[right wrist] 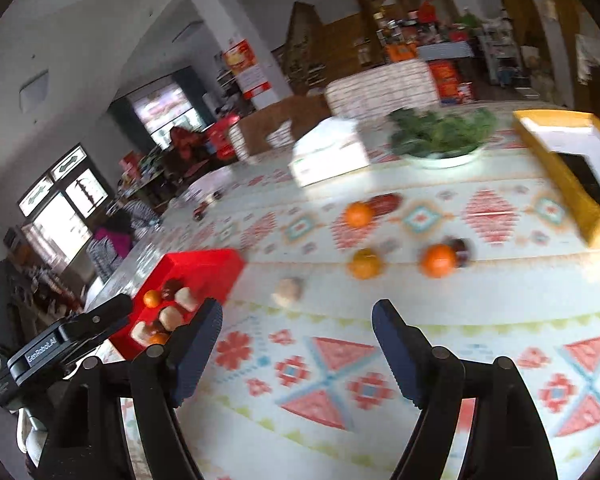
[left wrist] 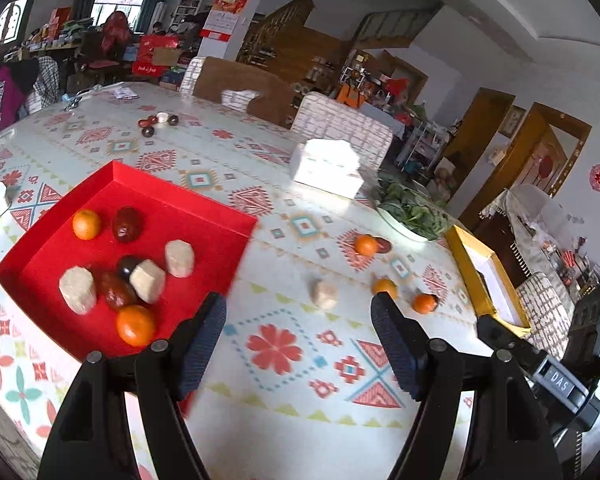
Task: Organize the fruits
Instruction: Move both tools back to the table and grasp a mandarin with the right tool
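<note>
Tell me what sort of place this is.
Probably a lived-in home's dining room: a large table under a patterned cloth, padded chairs alongside it, a bowl of leafy greens, cluttered shelves behind.

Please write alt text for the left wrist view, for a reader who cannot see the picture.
The open, empty left gripper hovers over a patterned table, beside a red tray holding oranges, dark red fruits and pale beige pieces. More oranges and one beige piece lie loose on the table ahead, with a bowl of greens and a yellow box behind.
</note>
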### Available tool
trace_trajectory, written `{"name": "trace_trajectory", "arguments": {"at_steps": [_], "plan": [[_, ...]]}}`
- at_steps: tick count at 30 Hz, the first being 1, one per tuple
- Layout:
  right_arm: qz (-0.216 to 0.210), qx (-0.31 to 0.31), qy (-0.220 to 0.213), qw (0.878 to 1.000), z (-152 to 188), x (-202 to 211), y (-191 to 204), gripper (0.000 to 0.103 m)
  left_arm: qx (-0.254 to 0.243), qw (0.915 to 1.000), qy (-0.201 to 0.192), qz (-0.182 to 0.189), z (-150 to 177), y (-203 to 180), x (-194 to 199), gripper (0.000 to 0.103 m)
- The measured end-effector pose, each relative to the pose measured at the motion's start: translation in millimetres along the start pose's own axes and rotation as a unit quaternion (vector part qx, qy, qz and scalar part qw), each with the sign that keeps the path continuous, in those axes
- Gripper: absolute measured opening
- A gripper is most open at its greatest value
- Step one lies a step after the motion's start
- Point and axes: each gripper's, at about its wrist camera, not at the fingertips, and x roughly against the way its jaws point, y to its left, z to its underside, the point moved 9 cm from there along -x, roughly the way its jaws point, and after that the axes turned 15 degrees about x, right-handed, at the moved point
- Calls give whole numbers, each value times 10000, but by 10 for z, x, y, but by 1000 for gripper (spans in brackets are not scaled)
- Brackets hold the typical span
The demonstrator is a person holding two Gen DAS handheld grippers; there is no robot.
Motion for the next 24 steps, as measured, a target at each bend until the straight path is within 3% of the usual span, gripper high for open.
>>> {"name": "trace_trajectory", "arguments": {"at_steps": [5,11,18,24], "plan": [[432,-158,-223,9987,46,490,-506,86,-7,10000,68,34,154,-153,-8,75],[612,-376,-196,9972,145,641,-866,86,-145,9993,331,-21,337,-254,-164,75],[553,-277,238,9978,202,286,-969,86,-267,9979,585,-94,474,-241,-356,75],[247,101,604,9978,98,-187,-794,86,-392,9965,724,-105,546,-191,-490,75]]}}
